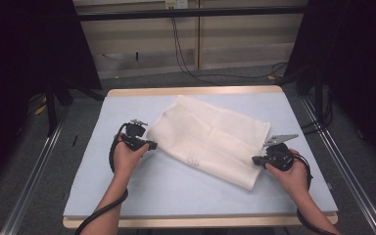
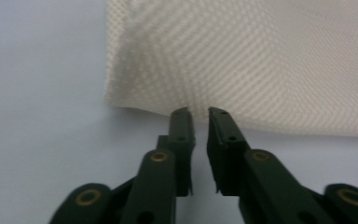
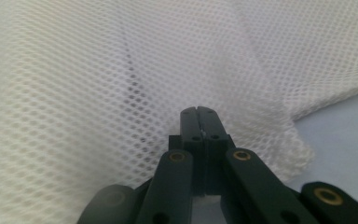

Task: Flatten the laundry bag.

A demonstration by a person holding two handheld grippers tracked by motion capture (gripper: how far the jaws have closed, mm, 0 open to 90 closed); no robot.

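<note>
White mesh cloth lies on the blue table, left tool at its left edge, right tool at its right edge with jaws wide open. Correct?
Not quite. The right tool has its jaws shut, pressed together on the mesh cloth; the right gripper view shows it. The rest stands: the cloth lies on the blue table, with the left tool at its left edge.

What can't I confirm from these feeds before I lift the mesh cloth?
- Left hand-held gripper: its tips meet the edge of the mesh cloth, but the left gripper view is too blurred to show whether mesh is pinched.
- Right hand-held gripper: jaws shut; the jaws themselves hide how much mesh is caught.
- High view: the small dark mark near the cloth's front edge is too small to read.
</note>
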